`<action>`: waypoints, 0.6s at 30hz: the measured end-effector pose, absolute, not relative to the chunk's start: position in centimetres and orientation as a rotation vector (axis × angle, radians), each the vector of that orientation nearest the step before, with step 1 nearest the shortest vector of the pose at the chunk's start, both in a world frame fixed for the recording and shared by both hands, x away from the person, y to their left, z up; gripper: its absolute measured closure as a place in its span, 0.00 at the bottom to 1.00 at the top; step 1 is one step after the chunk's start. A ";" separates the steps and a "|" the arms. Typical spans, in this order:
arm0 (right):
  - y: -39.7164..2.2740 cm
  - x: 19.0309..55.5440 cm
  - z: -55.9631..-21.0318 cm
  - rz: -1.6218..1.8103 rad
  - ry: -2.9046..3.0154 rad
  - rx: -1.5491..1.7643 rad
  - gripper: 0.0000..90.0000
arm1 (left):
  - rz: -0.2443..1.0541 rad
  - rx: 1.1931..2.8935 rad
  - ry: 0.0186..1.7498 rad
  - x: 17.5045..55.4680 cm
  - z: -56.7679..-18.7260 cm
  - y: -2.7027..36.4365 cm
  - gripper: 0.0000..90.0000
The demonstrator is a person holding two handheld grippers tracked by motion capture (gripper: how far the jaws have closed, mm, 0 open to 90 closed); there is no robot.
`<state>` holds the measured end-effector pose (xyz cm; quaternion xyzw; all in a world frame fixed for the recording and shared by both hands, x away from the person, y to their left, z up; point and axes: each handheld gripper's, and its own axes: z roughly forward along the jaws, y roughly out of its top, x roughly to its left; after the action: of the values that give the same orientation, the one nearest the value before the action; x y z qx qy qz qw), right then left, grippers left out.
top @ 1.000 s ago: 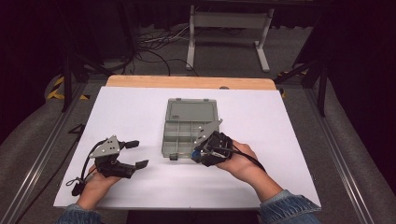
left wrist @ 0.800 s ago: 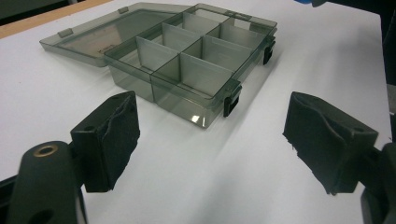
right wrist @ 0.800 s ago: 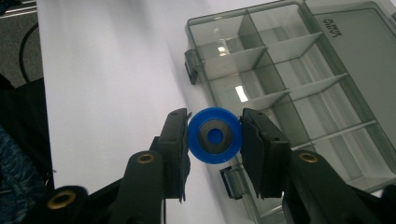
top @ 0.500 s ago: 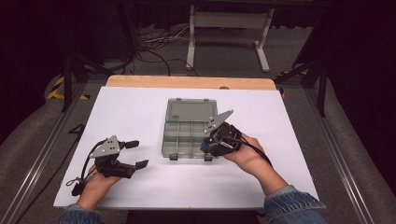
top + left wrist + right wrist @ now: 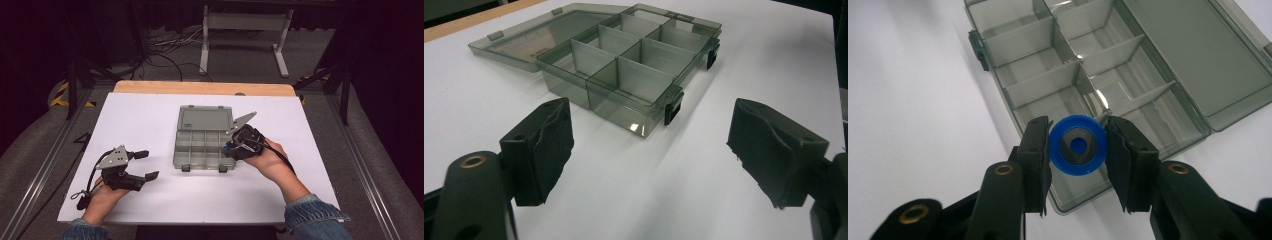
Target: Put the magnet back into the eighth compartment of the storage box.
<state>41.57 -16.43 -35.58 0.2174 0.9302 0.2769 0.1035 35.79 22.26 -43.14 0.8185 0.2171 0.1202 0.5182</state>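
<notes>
Right gripper (image 5: 1077, 145): clenched on a blue disc (image 5: 1078, 145), a pad pressing each side of its rim; the disc's dark centre faces the camera.
Disc's place: over the box (image 5: 205, 135), above the compartments at its near right end (whether it touches a divider cannot be told).
Change, right: a second ago the right gripper (image 5: 235, 148) sat at the box's near right corner, just off its edge; now it has slid right and a little farther from the person, along the box's right side. The grip looks the same.
Left gripper (image 5: 141, 165): released, jaws wide apart with nothing between them, resting on the table (image 5: 150, 115) well left of the box.
Change, left: none; same spot and same spread as before.
Box: lid lying flat open on the far side, dividers upright, latches on the near wall (unchanged from the earlier frames).
</notes>
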 end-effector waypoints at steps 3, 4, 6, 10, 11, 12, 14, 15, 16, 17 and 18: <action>-16.6 41.8 -35.7 0.800 2.737 0.666 0.70 | 0.287 1.965 0.521 35.8 -43.2 22.2 0.21; -16.6 41.9 -35.8 0.798 2.734 0.670 0.70 | 0.287 1.965 0.522 35.8 -43.2 22.2 0.21; -16.7 42.1 -36.0 0.789 2.732 0.686 0.70 | 0.287 1.966 0.522 35.8 -43.2 22.2 0.21; -16.7 42.4 -36.6 0.774 2.738 0.706 0.70 | 0.286 1.967 0.525 35.8 -43.2 22.2 0.21; -16.7 42.5 -36.7 0.768 2.740 0.710 0.70 | 0.285 1.967 0.524 35.8 -43.2 22.2 0.21; -16.7 42.6 -37.0 0.760 2.742 0.717 0.70 | 0.285 1.967 0.524 35.8 -43.2 22.2 0.21; -16.7 42.8 -37.3 0.756 2.746 0.728 0.70 | 0.287 1.966 0.524 35.8 -43.2 22.2 0.21; -16.7 42.9 -37.4 0.750 2.748 0.735 0.70 | 0.287 1.966 0.524 35.8 -43.2 22.2 0.21; -16.7 43.0 -37.6 0.746 2.751 0.739 0.70 | 0.286 1.963 0.529 35.8 -43.2 22.2 0.21; -16.7 43.0 -37.7 0.746 2.753 0.741 0.70 | 0.286 1.966 0.525 35.8 -43.2 22.2 0.21; -16.7 43.1 -37.9 0.739 2.756 0.747 0.70 | 0.285 1.966 0.524 35.8 -43.2 22.2 0.21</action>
<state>43.09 -16.69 -37.93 0.2519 0.9301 0.2495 0.0958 35.85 22.23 -43.23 0.8189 0.2184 0.1188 0.5173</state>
